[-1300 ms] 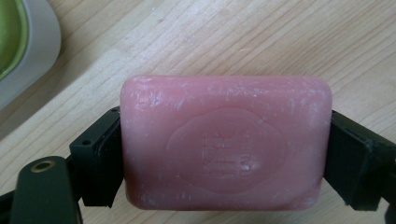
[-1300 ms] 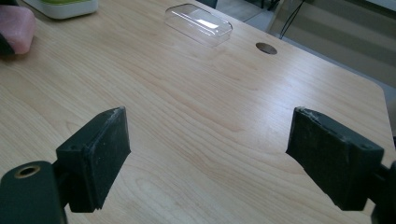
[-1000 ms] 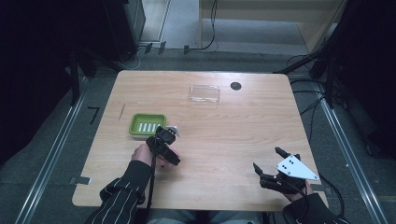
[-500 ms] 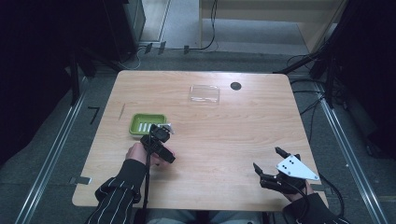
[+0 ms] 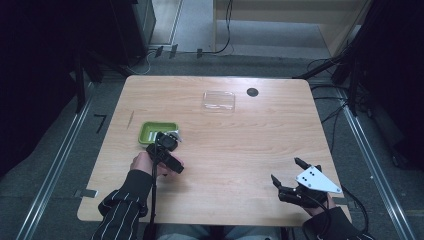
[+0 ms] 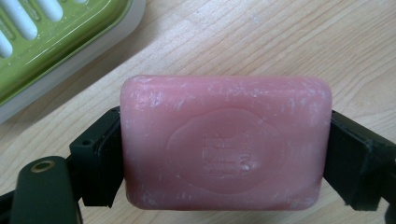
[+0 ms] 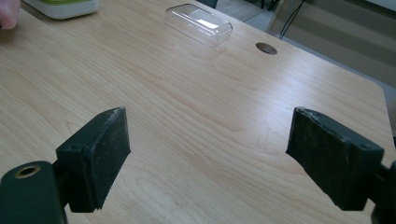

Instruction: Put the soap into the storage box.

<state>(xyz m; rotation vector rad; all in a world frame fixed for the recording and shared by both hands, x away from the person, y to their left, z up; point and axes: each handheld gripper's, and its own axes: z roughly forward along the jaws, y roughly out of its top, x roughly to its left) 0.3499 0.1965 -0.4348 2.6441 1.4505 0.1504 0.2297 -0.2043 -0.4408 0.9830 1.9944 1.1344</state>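
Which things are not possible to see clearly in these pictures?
- Pink soap: stamped letters too faint in the left gripper view; hidden under the left tongs in the high view.
- Green soap dish: cut by the frame edge, left gripper view.
- Clear lid: contents unclear.

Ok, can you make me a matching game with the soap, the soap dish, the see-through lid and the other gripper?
Things:
1. soap
2. soap dish
3. clear lid
4. right gripper

Descriptions:
A. green, beside the left gripper
B. fingers open, holding nothing
C. pink, squeezed between two fingers
D. at the far side of the table, by a round hole

Pairs: 1-C, 2-A, 3-D, 4-B
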